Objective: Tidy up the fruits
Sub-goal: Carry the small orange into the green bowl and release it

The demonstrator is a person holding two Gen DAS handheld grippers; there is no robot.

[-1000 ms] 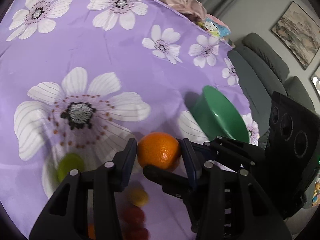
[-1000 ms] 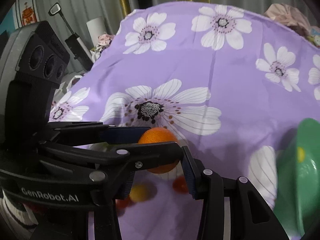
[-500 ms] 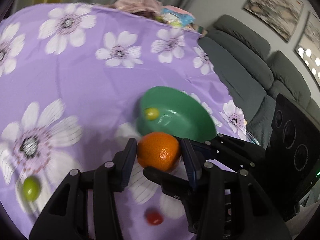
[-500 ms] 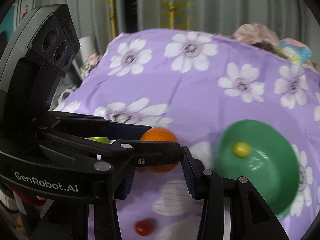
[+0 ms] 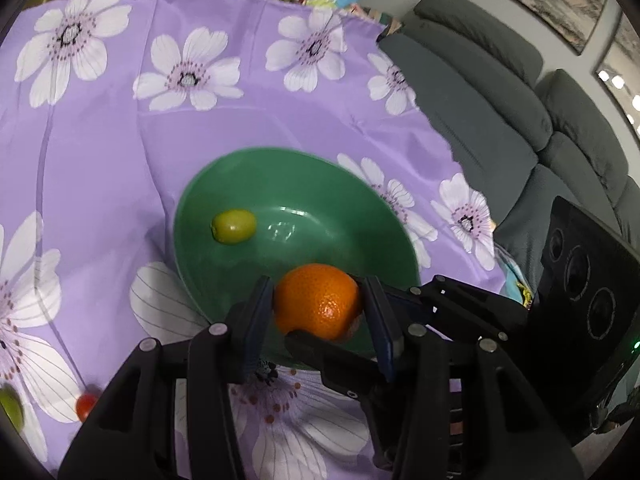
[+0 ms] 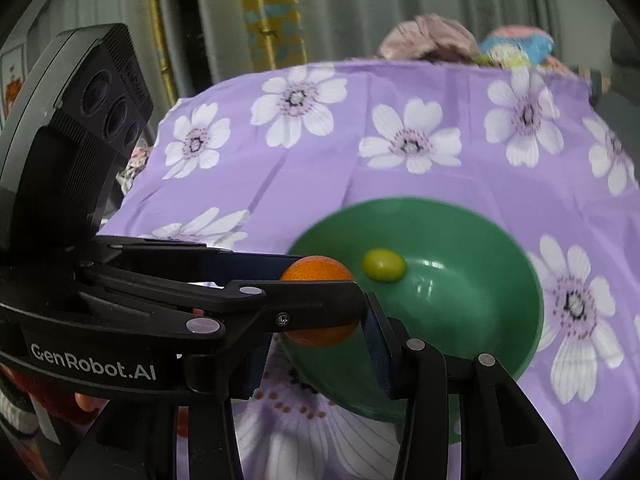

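My left gripper [image 5: 318, 316] is shut on an orange [image 5: 318, 300] and holds it above the near rim of a green bowl [image 5: 320, 196]. A small green fruit [image 5: 234, 226] lies in the bowl. In the right wrist view the left gripper crosses from the left, with the orange [image 6: 316, 270] in its jaws at the bowl's [image 6: 480, 300] left edge; the green fruit [image 6: 383, 265] shows inside. My right gripper [image 6: 316, 354] is open and empty, just below the orange.
A purple floral cloth [image 5: 120, 120] covers the table. A cherry tomato [image 5: 86, 407] and another green fruit [image 5: 10, 408] lie at the lower left. A grey sofa [image 5: 500, 100] stands beyond the table's right edge. Clutter [image 6: 460, 42] sits at the far edge.
Both grippers have moved right toward the green bowl. The orange, still held by the left gripper, has gone from above loose fruit on the cloth to above the bowl's near rim.
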